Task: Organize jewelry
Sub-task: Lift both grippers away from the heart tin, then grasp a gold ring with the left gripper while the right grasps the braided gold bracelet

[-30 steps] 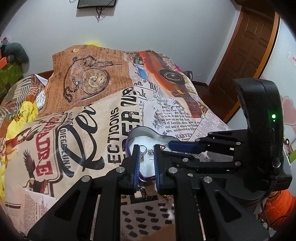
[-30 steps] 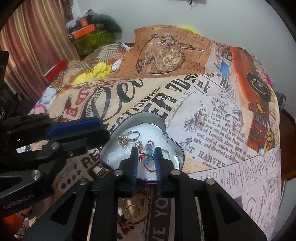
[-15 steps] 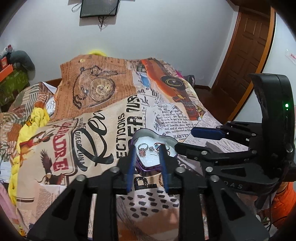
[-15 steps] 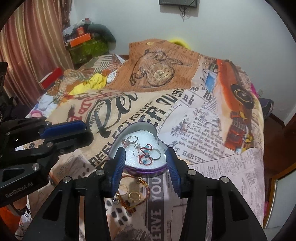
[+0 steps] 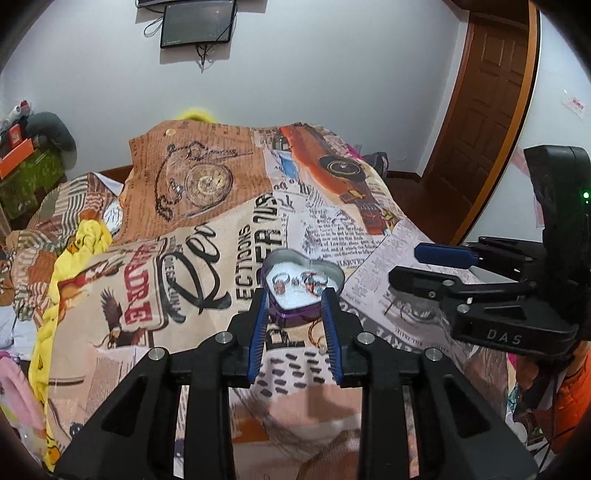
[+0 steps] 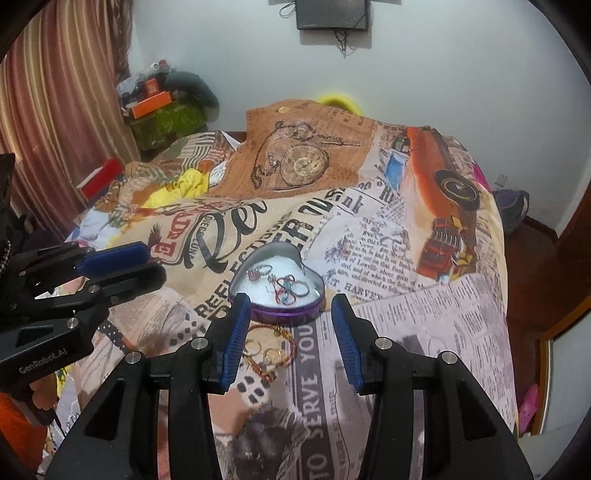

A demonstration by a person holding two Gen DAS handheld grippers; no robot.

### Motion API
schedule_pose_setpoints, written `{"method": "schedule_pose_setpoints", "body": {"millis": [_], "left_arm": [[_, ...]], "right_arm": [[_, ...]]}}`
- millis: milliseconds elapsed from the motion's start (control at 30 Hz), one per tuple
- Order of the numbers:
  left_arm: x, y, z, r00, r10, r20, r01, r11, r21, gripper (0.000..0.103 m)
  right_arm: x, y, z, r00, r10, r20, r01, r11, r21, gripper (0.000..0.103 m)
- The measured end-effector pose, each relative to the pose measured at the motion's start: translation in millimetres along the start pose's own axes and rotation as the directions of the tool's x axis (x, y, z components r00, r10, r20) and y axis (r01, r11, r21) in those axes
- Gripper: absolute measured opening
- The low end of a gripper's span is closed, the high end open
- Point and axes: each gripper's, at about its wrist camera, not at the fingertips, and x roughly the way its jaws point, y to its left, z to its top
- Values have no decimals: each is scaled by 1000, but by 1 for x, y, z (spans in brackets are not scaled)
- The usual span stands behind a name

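Note:
A purple heart-shaped tin (image 5: pixel 301 291) (image 6: pixel 277 291) with white lining sits on the printed bedspread. It holds silver rings (image 6: pixel 258 273) and a red-and-blue piece (image 6: pixel 286 290). Gold rings and a reddish-gold bracelet (image 6: pixel 267 350) lie on the spread just in front of the tin. My left gripper (image 5: pixel 293 328) is open and empty, raised and pulled back from the tin. My right gripper (image 6: pixel 288 339) is open wide and empty, above the gold pieces. Each gripper shows in the other's view, the right (image 5: pixel 461 280) and the left (image 6: pixel 85 273).
The bed (image 6: pixel 406 258) is covered by a newspaper-print spread with a pocket-watch and a car picture. A yellow cloth (image 5: pixel 74 251) lies at the left. Boxes (image 6: pixel 162 107) stand by the curtain. A brown door (image 5: pixel 487 110) is at the right and a dark screen (image 5: pixel 197 22) hangs on the wall.
Both grippers have lifted up and back from the tin and opened wider. The red-and-blue piece that lay between the right fingers now rests in the tin.

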Motion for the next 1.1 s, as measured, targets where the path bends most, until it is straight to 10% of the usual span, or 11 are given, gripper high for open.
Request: {"method": "schedule_pose_setpoints", "body": {"millis": [1100], "left_arm": [[98,-24,-44,969,-82,-231,86,996,6,19]], "right_arm": [[47,-21,-66,980,86,-181,-65,991,119,42]]}}
